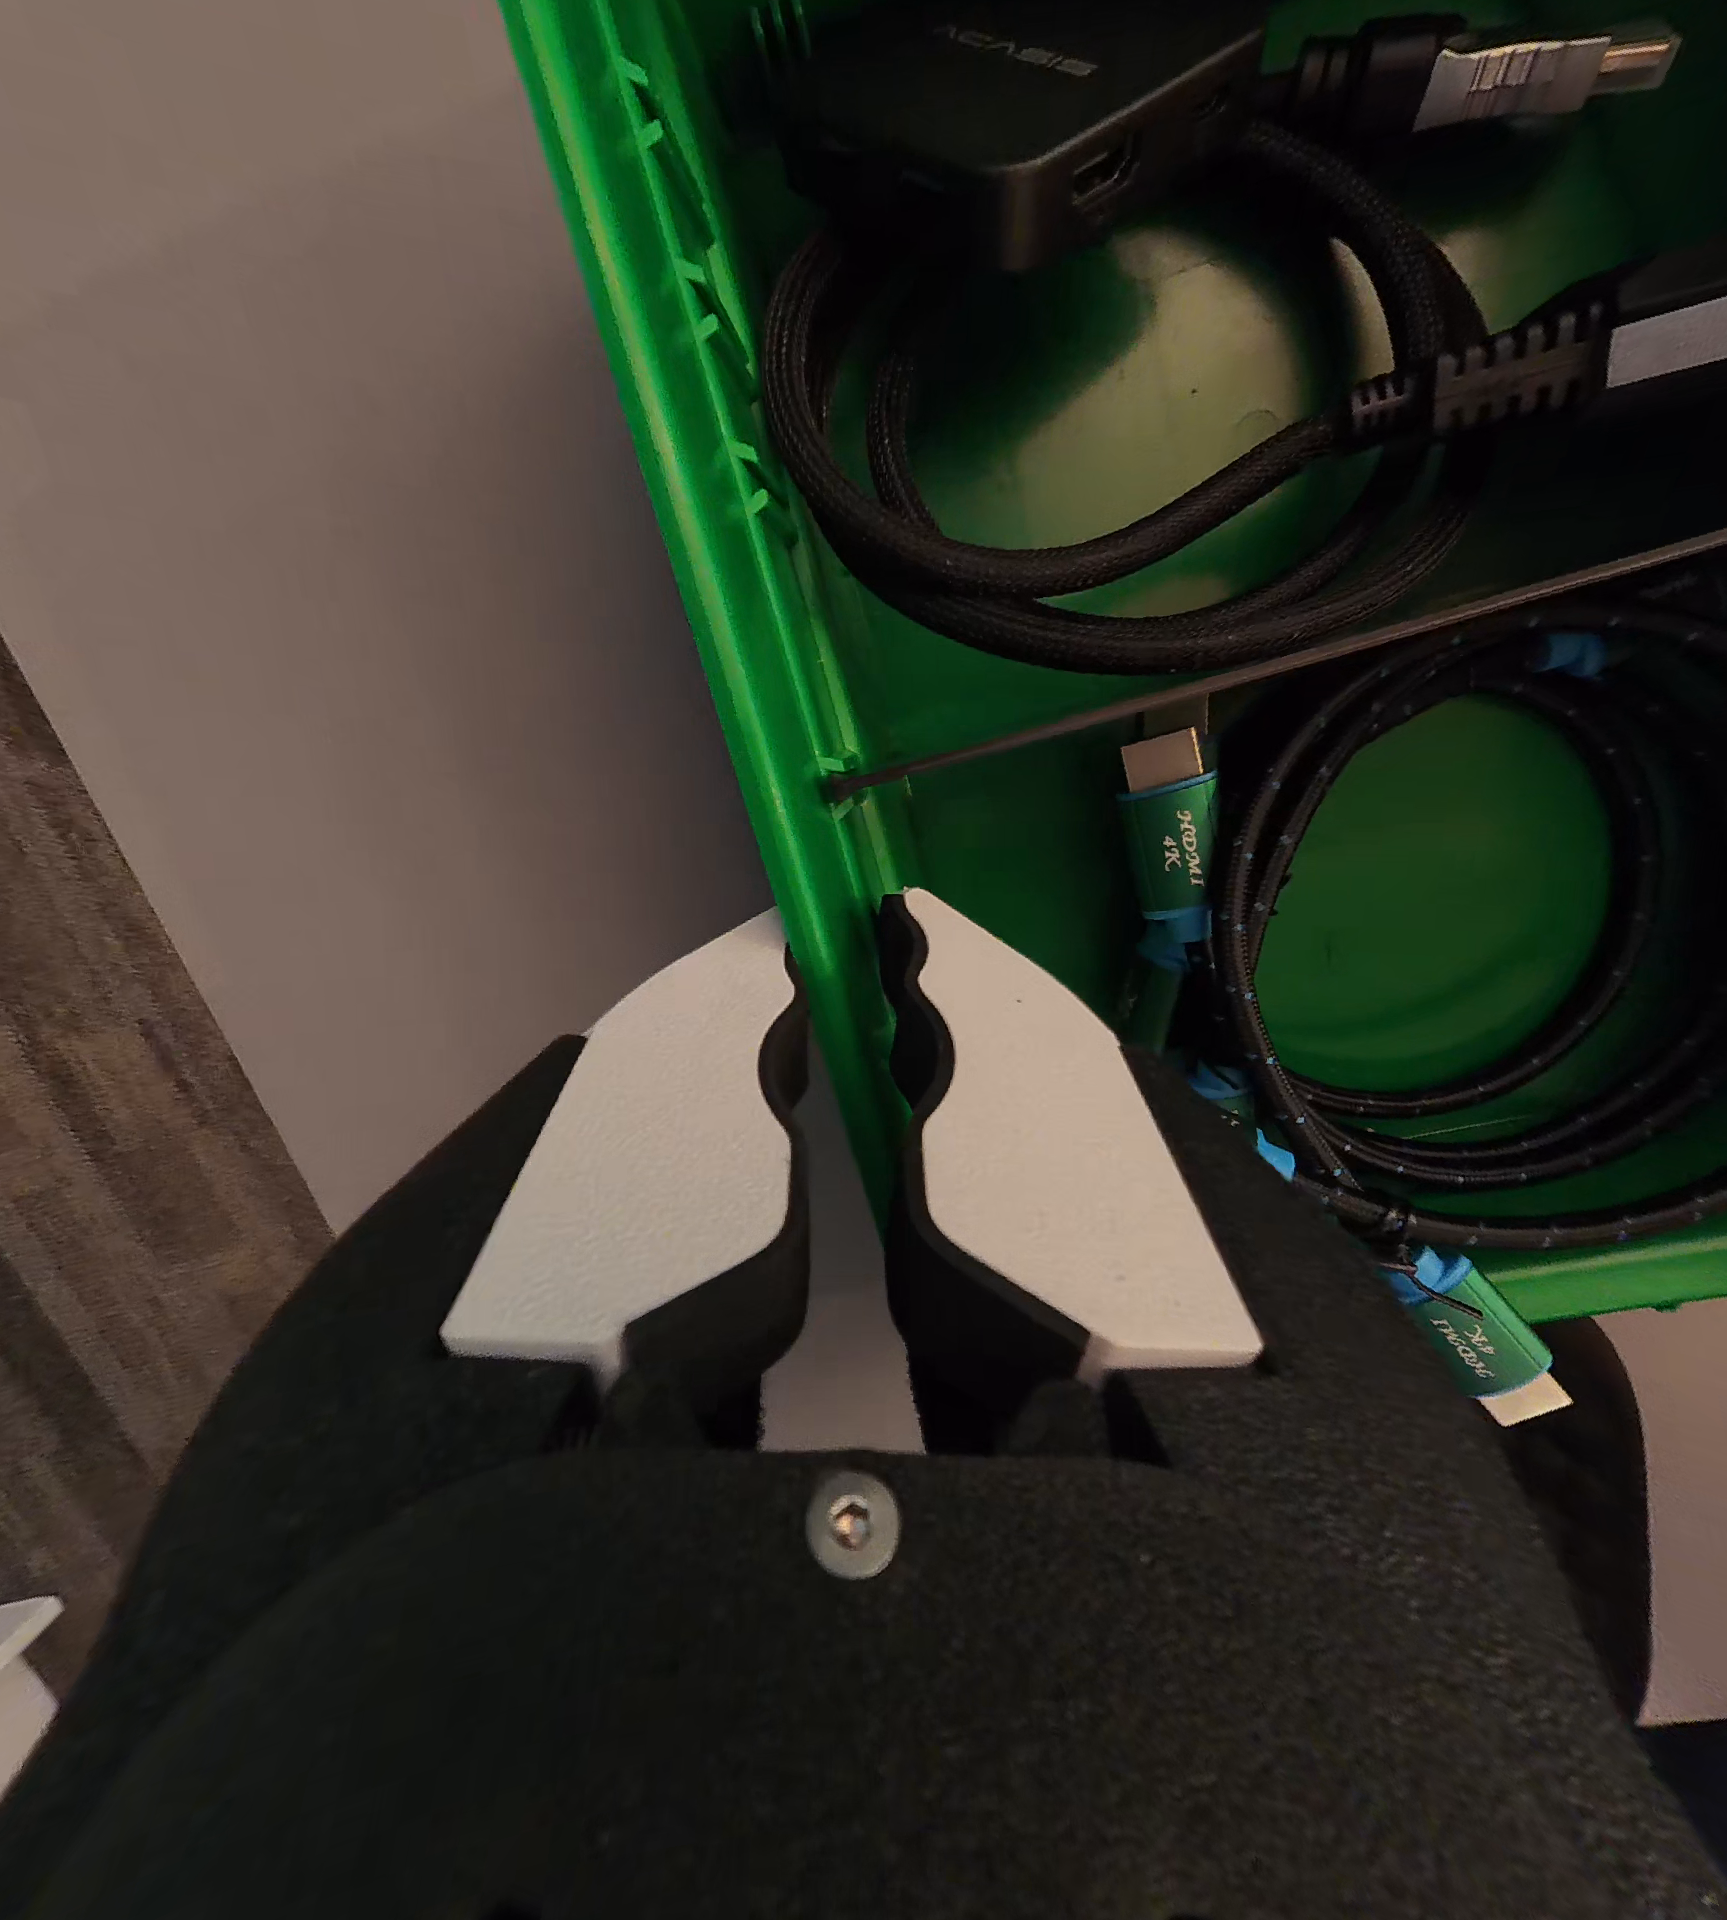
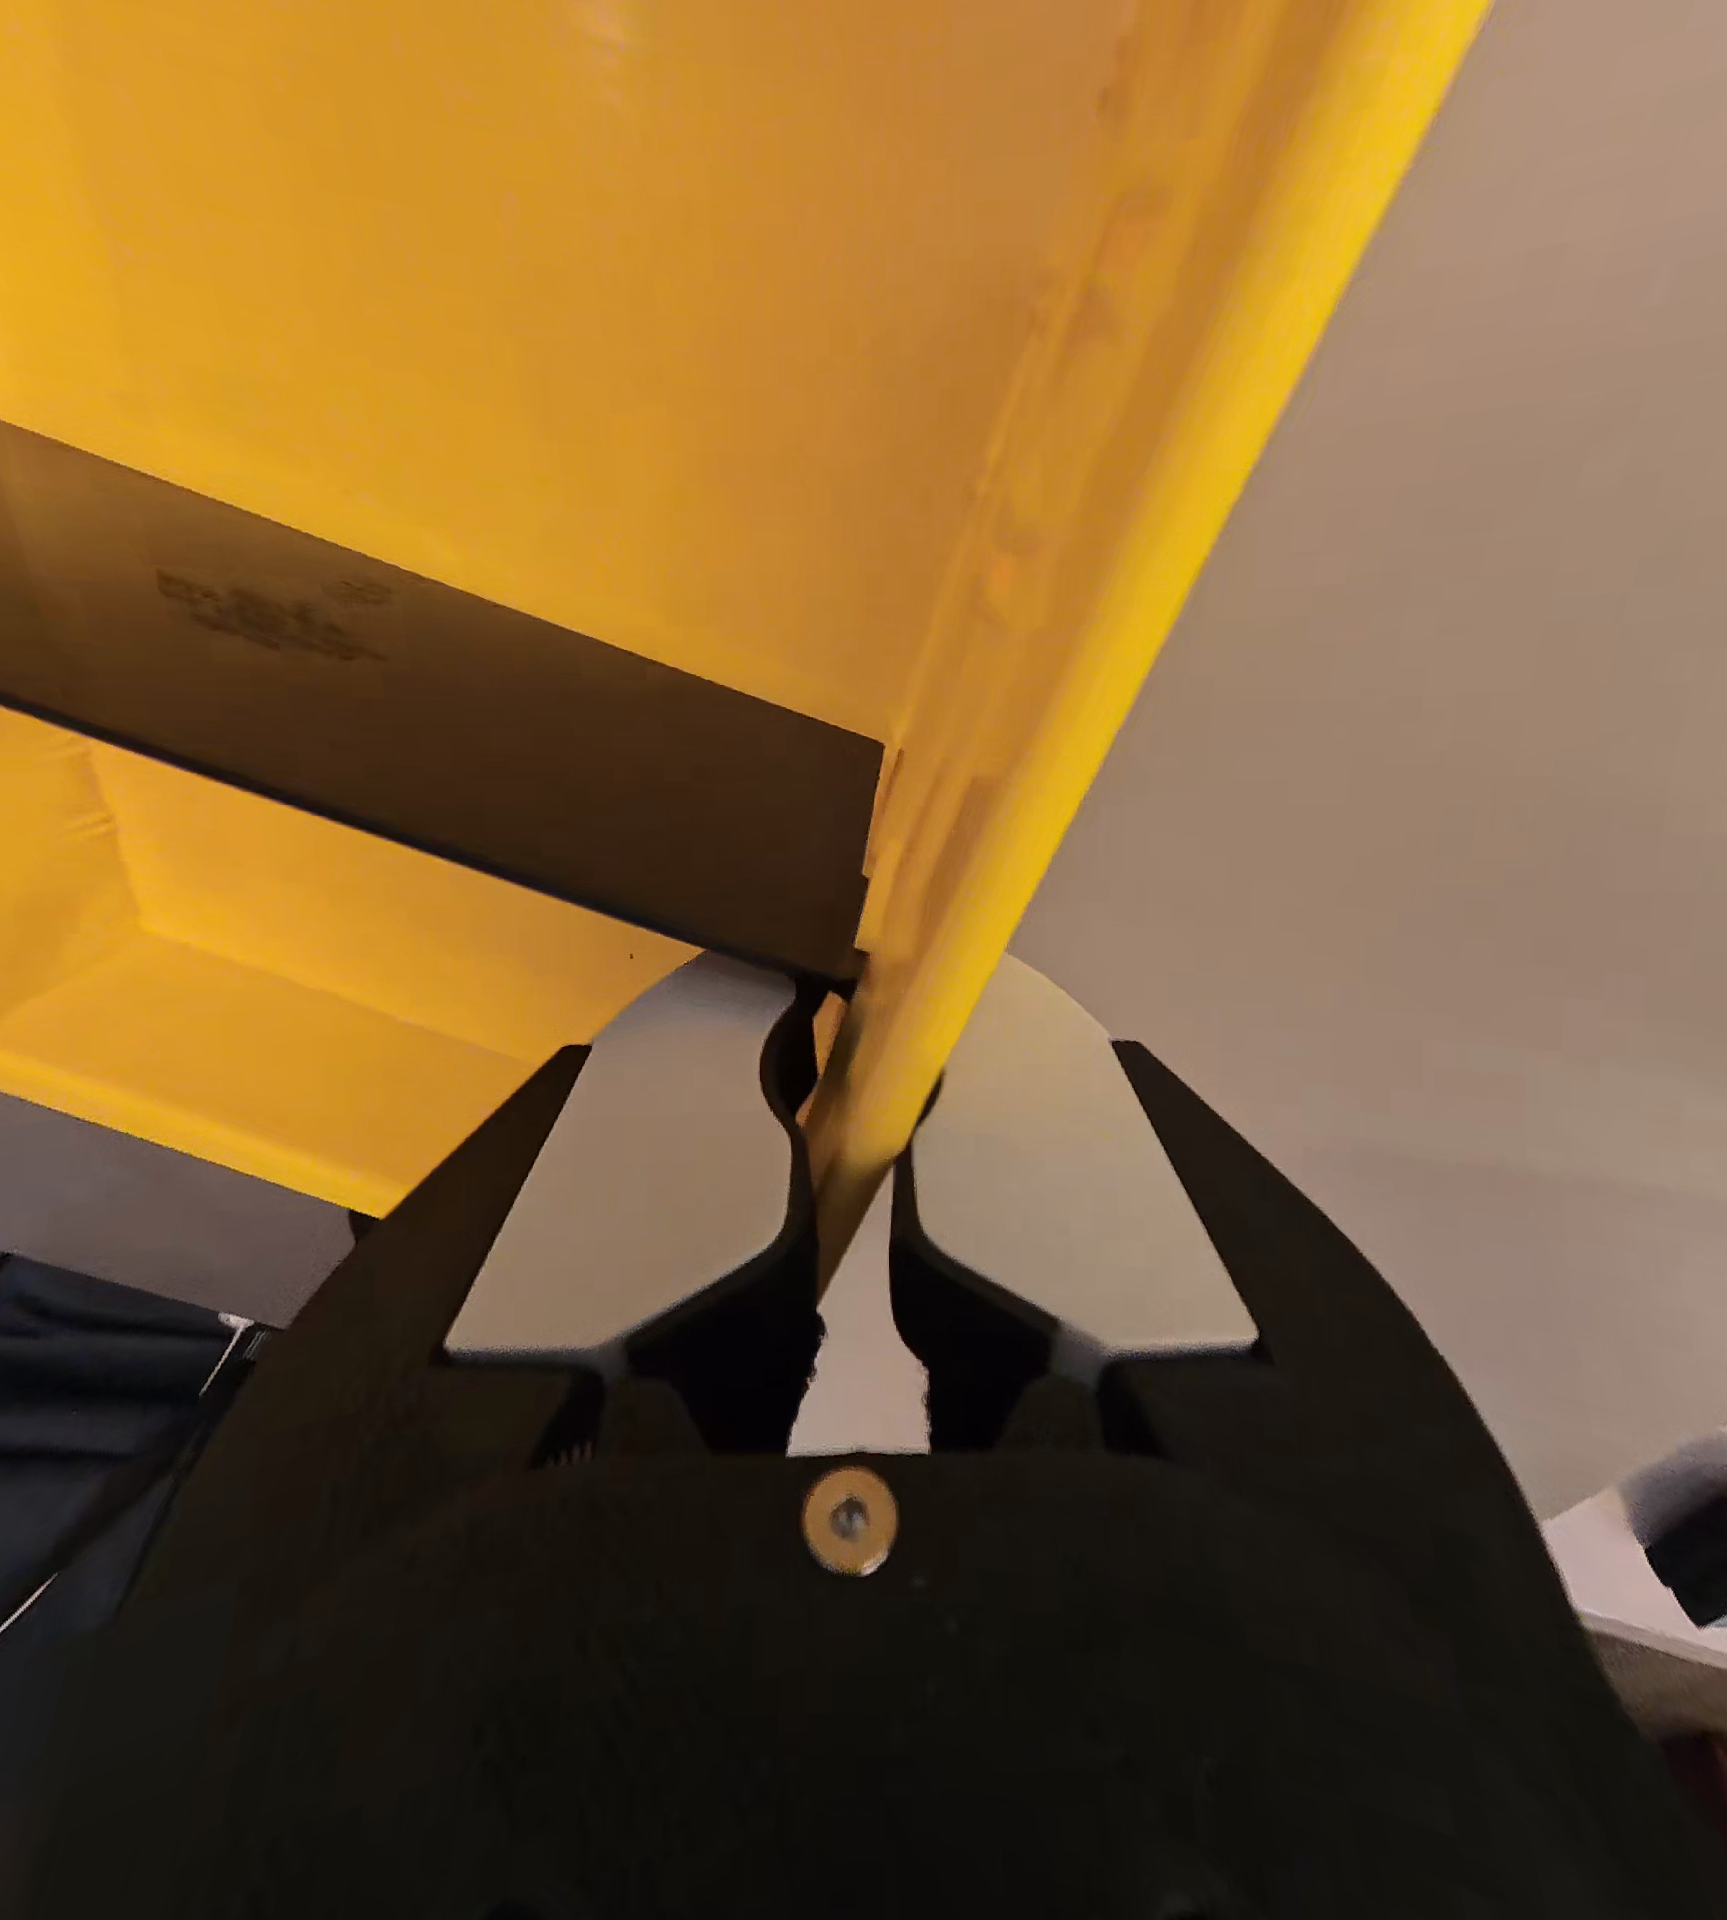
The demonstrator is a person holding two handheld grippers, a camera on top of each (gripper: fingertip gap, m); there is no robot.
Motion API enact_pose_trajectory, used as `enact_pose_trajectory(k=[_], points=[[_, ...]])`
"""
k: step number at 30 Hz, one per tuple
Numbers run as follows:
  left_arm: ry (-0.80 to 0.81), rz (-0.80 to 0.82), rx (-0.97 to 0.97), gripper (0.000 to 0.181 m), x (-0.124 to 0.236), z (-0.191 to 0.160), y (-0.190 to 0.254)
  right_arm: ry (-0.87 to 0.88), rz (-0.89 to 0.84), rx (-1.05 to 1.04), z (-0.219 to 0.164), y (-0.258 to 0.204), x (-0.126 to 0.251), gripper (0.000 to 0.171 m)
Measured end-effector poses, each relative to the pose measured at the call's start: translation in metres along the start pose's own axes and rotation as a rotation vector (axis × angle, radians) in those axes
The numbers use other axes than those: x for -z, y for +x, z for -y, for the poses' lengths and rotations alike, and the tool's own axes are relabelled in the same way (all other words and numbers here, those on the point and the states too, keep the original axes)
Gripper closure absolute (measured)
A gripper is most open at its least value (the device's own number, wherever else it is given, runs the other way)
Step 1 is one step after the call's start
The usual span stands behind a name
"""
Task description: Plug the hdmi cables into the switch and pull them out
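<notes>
grip on two bins, one per gripper, and no cable in hand yet. clamped the left gripper (image 1: 843, 997) across the side wall of the green bin (image 1: 693, 436), one finger outside and one inside, presumably to steady or shift the bin rather than to reach its contents. likewise pinched the right gripper (image 2: 864, 1008) over the side wall of the yellow bin (image 2: 1202, 416), just beside the end of a black divider (image 2: 423, 665) slotted into that wall. showed nothing else inside the yellow bin from this angle.

found the switch (image 1: 994, 114) in the far compartment of the green bin, a dark flat box with a port facing the camera, resting partly on a coiled black cable (image 1: 1098, 582). saw a grey plug (image 1: 1503, 73) lying loose beside the switch, not seated in any port. kept the near compartment apart with a thin dark partition (image 1: 1254, 668), probably so the two cable sets would not tangle; held there a blue-flecked cable (image 1: 1410, 1174) wound in a ring, with one green plug (image 1: 1165, 831) pointing at the partition and another green plug (image 1: 1472, 1340) hanging over the near wall.

noticed pale brand lettering on top of the switch and cursive script on both green plug shells, readable but not repeated. could not read the smeared print on the black divider. judged the plugging step as not started.
</notes>
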State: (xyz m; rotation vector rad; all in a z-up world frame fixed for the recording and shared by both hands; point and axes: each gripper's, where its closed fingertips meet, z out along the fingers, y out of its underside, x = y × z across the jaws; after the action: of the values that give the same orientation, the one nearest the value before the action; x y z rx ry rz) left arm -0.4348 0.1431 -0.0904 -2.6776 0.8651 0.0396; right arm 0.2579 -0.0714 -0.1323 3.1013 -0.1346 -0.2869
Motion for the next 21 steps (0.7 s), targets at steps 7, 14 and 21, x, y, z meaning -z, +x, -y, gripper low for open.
enact_pose_trajectory(k=[7,14,21], points=[[0.011,0.006,-0.013,0.17,0.0,0.0,0.0,-0.007,0.0,0.043,0.005,-0.007,-0.002,0.161],[0.025,0.019,-0.019,0.169,-0.001,0.001,0.0,-0.012,-0.005,0.063,0.004,-0.013,-0.003,0.16],[0.059,0.009,0.004,0.169,-0.003,0.002,0.0,-0.018,-0.001,0.087,0.004,-0.018,-0.004,0.16]])
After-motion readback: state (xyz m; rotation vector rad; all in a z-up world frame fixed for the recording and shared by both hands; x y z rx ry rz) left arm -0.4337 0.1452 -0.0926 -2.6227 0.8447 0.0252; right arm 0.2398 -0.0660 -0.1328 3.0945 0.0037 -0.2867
